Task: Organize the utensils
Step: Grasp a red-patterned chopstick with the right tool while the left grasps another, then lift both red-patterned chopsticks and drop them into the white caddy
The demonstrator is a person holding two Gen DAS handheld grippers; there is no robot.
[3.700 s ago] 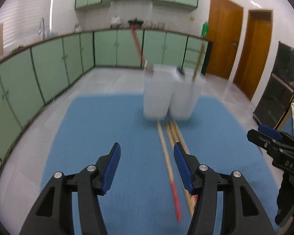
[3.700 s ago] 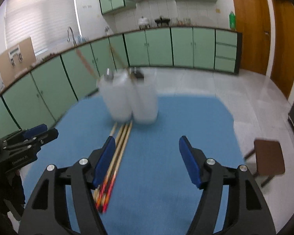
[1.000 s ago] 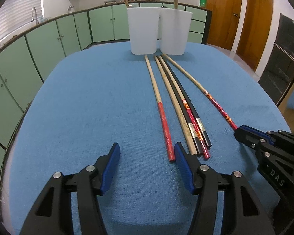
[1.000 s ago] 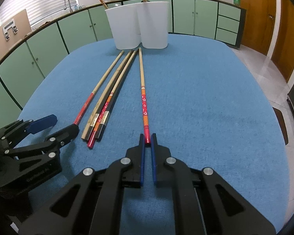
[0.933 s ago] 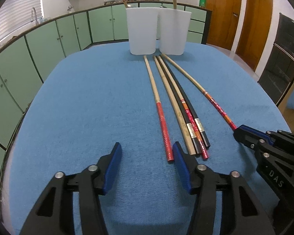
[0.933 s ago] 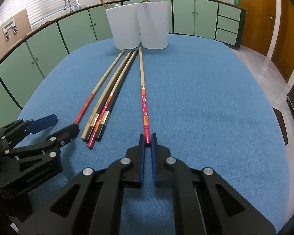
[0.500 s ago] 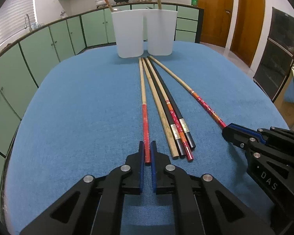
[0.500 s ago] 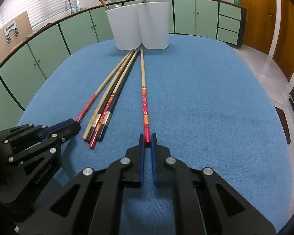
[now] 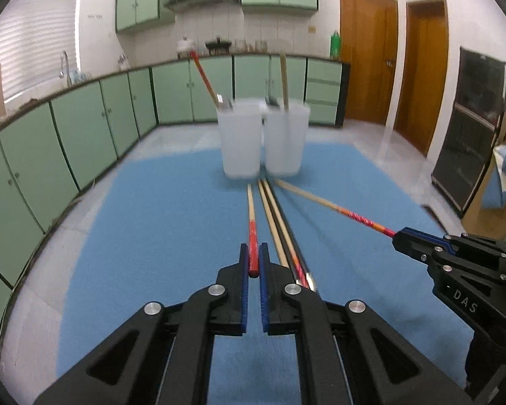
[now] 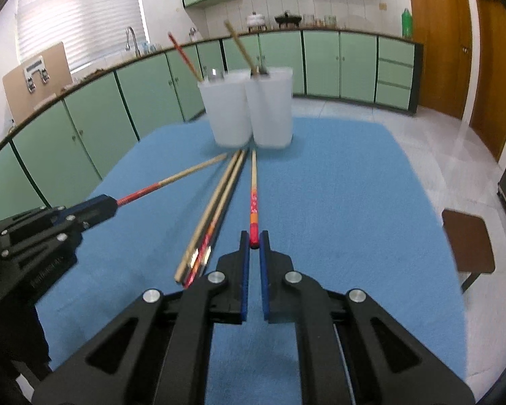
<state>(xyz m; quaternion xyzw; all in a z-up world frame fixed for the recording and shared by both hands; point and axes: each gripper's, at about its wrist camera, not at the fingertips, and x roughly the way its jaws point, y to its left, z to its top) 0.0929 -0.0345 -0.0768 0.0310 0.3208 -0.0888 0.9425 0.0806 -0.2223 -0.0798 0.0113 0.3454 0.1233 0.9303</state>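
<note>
Your left gripper (image 9: 253, 263) pinches a red-ended chopstick (image 9: 252, 222); your right gripper (image 10: 254, 241) pinches a patterned one (image 10: 253, 199). Held by their ends, they may pivot and miss the cups (image 10: 246, 111).

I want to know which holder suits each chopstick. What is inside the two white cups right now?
The left white cup holds a red-tipped chopstick leaning left; the right white cup holds a plain wooden chopstick. Something dark shows at each rim, too blurred to identify. The walls hide the lower contents.
</note>
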